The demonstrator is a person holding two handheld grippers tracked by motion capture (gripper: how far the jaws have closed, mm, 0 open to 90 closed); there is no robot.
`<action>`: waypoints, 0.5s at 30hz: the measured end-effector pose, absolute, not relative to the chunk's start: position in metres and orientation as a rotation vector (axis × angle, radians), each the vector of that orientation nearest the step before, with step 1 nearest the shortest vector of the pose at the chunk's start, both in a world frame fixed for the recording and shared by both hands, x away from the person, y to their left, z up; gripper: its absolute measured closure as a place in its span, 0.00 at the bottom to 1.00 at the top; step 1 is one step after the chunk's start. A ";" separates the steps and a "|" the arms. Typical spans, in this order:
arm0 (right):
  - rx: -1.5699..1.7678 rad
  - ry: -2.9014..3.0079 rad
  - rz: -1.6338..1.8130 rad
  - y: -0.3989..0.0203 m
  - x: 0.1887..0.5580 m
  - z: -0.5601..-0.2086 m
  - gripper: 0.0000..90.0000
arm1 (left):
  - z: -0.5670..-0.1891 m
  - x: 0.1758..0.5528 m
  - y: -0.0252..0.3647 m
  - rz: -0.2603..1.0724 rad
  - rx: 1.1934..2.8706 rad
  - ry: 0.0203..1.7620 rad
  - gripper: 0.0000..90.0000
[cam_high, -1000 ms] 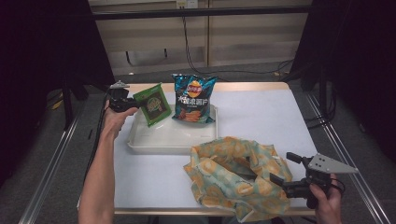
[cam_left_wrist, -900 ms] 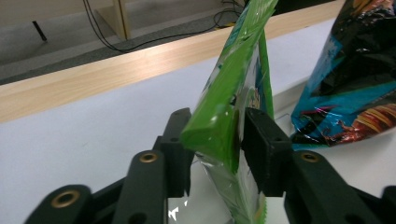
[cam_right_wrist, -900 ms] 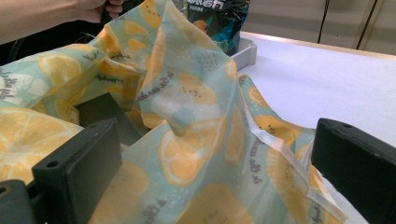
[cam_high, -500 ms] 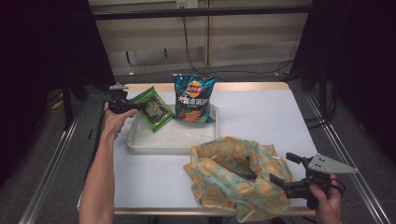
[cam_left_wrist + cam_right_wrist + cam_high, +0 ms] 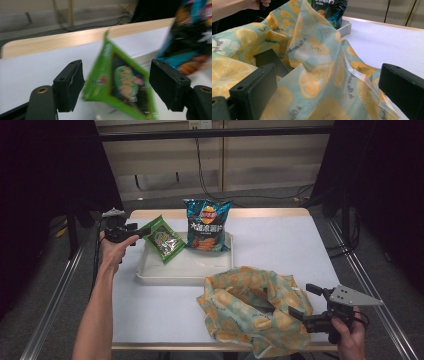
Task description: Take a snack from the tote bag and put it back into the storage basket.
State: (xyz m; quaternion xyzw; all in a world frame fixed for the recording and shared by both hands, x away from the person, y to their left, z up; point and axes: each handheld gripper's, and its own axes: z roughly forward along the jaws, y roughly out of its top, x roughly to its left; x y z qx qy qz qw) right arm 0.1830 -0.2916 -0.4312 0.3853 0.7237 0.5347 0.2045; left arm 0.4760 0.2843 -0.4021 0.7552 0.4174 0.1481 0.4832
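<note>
A green snack packet rests tilted on the left rim of a white tray. My left gripper is at the packet's left corner. Its jaws have just been opening. In the left gripper view the blurred green packet stands between the spread jaws of the left gripper, with a gap on each side. A blue chips bag stands upright at the tray's back. My right gripper is open at the right edge of a lemon-print cloth bag; the cloth lies loose between the right gripper's jaws.
The table has a white top with a wooden back edge. Metal rails run along both sides. Bare surface lies right of the tray and at the front left. The blue chips bag is blurred at the right of the left gripper view.
The left gripper's jaws opened and drew back a little to the left. The green packet dropped from its raised tilt onto the tray's left rim. The right gripper stayed put.
</note>
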 end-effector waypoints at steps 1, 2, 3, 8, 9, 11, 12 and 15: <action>1.073 2.021 1.495 -0.292 0.183 -0.431 0.01 | -0.400 0.473 0.280 0.359 1.841 1.006 0.40; 1.071 2.025 1.499 -0.292 0.183 -0.431 0.01 | -0.398 0.471 0.277 0.339 1.850 0.979 0.44; 1.074 2.021 1.496 -0.292 0.183 -0.431 0.01 | -0.397 0.469 0.274 0.329 1.854 0.961 0.49; 1.075 2.020 1.487 -0.291 0.183 -0.431 0.01 | -0.400 0.459 0.251 0.245 1.930 0.868 0.87; 1.072 2.021 1.489 -0.291 0.183 -0.431 0.01 | -0.402 0.458 0.247 0.224 1.955 0.850 0.93; 1.079 2.017 1.492 -0.292 0.183 -0.430 0.01 | -0.409 0.456 0.238 0.195 1.996 0.835 1.00; 1.078 2.017 1.492 -0.292 0.182 -0.430 0.01 | -0.412 0.455 0.235 0.188 2.006 0.828 1.00; 1.076 2.016 1.495 -0.292 0.182 -0.431 0.01 | -0.422 0.455 0.227 0.164 2.049 0.820 1.00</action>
